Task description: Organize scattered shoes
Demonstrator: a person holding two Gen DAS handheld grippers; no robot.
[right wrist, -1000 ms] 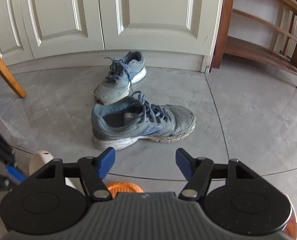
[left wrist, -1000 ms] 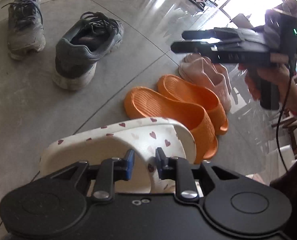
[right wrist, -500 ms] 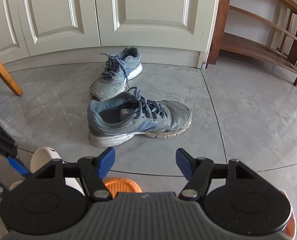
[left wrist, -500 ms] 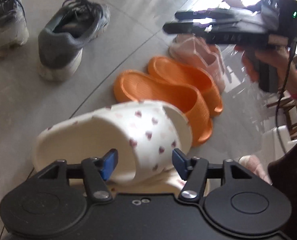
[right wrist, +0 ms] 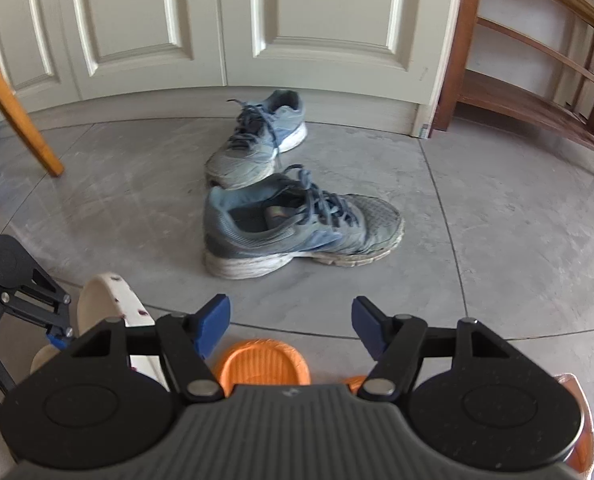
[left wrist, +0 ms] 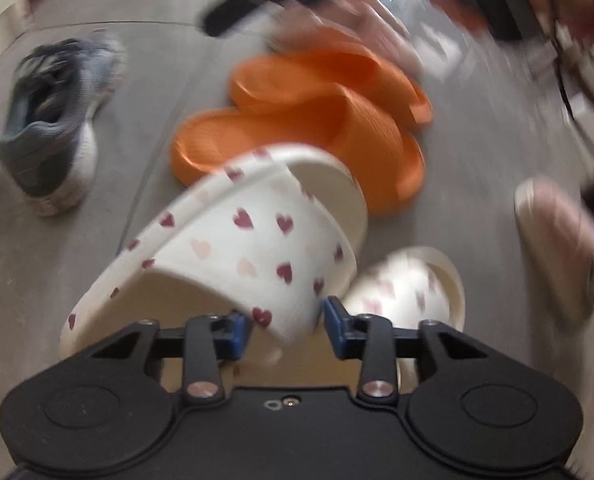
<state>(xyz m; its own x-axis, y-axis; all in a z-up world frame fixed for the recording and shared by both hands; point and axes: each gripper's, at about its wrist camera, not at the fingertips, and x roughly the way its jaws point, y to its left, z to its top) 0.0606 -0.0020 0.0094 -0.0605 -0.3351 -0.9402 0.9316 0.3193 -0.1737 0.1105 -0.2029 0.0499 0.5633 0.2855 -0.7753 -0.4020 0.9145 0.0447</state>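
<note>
A white slipper with red hearts [left wrist: 249,240] lies tilted in the blurred left wrist view. Its strap sits between the jaws of my left gripper [left wrist: 285,330], which are closing, and both blue pads touch it. Its toe overlaps a second heart slipper [left wrist: 409,288] to the right. Just beyond lie two orange slippers [left wrist: 317,120] side by side. My right gripper [right wrist: 291,322] hangs open with nothing between its fingers, above an orange slipper [right wrist: 261,364]. It faces two blue-grey sneakers [right wrist: 297,232], [right wrist: 257,144] on the grey floor. The heart slipper's heel [right wrist: 109,296] shows at lower left.
White panelled doors [right wrist: 217,20] stand behind the sneakers. A wooden shoe rack [right wrist: 537,100] is at the right and a chair leg [right wrist: 17,112] at the left. One pink slipper [left wrist: 557,240] lies right of the heart pair. A sneaker [left wrist: 53,128] lies at far left.
The left gripper let go of the heart slipper's strap, opened wide, rolled and shifted, and now closes on the strap again. The second heart slipper has come into view. The right gripper stayed open and still.
</note>
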